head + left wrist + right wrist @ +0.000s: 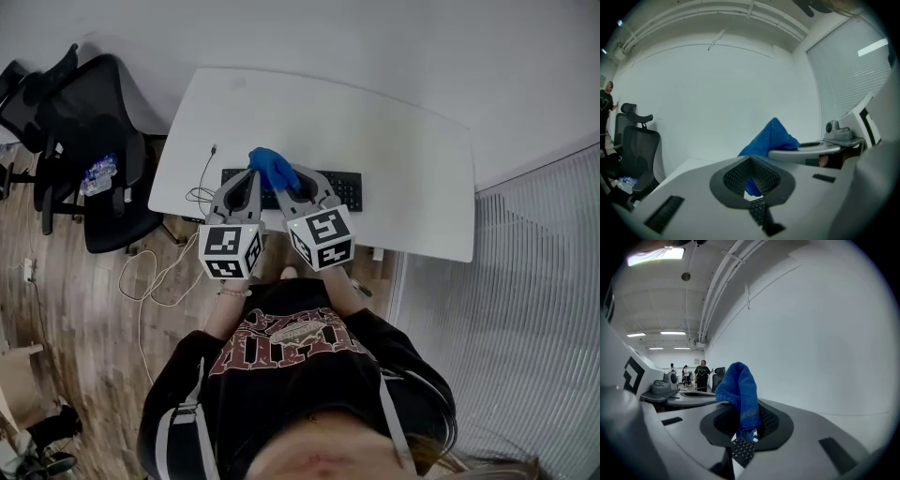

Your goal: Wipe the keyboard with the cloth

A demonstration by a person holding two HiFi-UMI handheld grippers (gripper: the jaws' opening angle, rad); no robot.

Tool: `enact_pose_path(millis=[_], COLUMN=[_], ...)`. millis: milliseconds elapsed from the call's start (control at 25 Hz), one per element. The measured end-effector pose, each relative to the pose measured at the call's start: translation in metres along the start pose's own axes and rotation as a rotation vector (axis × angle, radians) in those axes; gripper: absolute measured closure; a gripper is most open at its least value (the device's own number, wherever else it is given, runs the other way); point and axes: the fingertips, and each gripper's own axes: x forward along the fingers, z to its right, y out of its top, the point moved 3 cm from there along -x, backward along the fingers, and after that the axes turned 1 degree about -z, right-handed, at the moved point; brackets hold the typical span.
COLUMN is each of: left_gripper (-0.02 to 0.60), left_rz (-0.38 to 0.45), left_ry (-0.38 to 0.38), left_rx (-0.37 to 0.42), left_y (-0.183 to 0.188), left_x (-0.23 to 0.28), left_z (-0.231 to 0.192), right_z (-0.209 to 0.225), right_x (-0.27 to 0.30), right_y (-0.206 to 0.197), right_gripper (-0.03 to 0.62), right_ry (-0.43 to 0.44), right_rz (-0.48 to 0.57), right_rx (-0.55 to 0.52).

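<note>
Bare white table (394, 131) beyond and right of keyboard (343, 190), open passage, keyboard's left end crowded by left gripper (249, 180), right gripper (280, 187) and blue cloth (273, 166), thin cable (201, 184) looped just left of keyboard, black office chair (101, 141) further left.

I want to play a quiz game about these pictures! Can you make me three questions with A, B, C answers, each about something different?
1. Where is the keyboard?
A. in a drawer
B. on the white table
C. on a shelf

2. What colour is the cloth?
A. red
B. yellow
C. blue

3. What is the right gripper doing?
A. it is shut on the cloth
B. it is wide open and empty
C. it is holding a cup

Answers:
1 B, the head view shows the keyboard lying on the tabletop.
2 C, the cloth is bright blue in every view.
3 A, the right gripper view shows the cloth pinched between its jaws.
</note>
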Motion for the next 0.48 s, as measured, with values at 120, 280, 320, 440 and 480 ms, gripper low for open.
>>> enact_pose_path(millis=[120, 280, 320, 440, 480], left_gripper=[0.548, 0.548, 0.548, 0.548, 0.548], left_rz=[-0.012, -0.020, -0.024, -0.042, -0.048], left_ry=[0.009, 0.008, 0.006, -0.003, -0.007], left_rx=[0.004, 0.007, 0.007, 0.010, 0.013], left_y=[-0.003, -0.002, -0.002, -0.002, -0.002], left_x=[0.005, 0.010, 0.012, 0.023, 0.025], left_z=[-0.008, -0.021, -0.024, -0.038, -0.044], right_z=[0.002, 0.003, 0.004, 0.009, 0.010], right_x=[0.008, 0.019, 0.022, 0.035, 0.040], right_y=[-0.002, -0.002, -0.002, 0.001, 0.002], right_gripper=[0.530, 0.530, 0.530, 0.530, 0.530], right_ry=[0.009, 0.003, 0.000, -0.013, -0.017], right_rz=[-0.005, -0.010, -0.012, -0.018, -0.019], right_rx=[0.003, 0.006, 0.007, 0.014, 0.017])
